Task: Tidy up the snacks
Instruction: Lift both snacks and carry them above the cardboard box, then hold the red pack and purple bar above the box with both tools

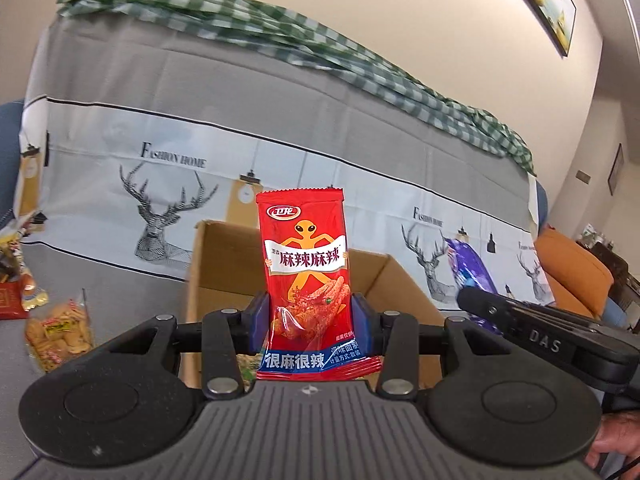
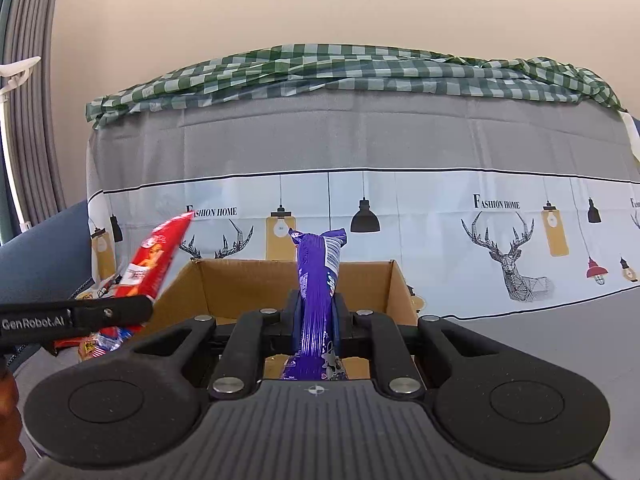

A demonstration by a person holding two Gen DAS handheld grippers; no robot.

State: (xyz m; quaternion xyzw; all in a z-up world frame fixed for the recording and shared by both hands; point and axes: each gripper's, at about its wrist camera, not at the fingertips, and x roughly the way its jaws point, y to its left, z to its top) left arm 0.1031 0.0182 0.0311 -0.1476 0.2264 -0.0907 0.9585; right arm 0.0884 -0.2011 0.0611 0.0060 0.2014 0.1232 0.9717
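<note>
The left tongs [image 1: 311, 312] clamp a red packet [image 1: 306, 276] upright above the near edge of the open box [image 1: 216, 264]. Just to the right, the right tongs [image 2: 316, 316] pinch a purple packet [image 2: 318, 280] (edge-on, also upright) over the same box. A biscuit bag [image 1: 60, 330] lies on the grey surface [image 1: 120, 276], left of the box.

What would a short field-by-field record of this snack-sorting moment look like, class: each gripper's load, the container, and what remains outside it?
left gripper: shut on red snack packet, held upright
right gripper: shut on purple snack packet, held upright
container: open cardboard box, just beyond both grippers
still outside box: biscuit bag lying on the grey surface, left of the box
backdrop: deer-print cloth
</note>
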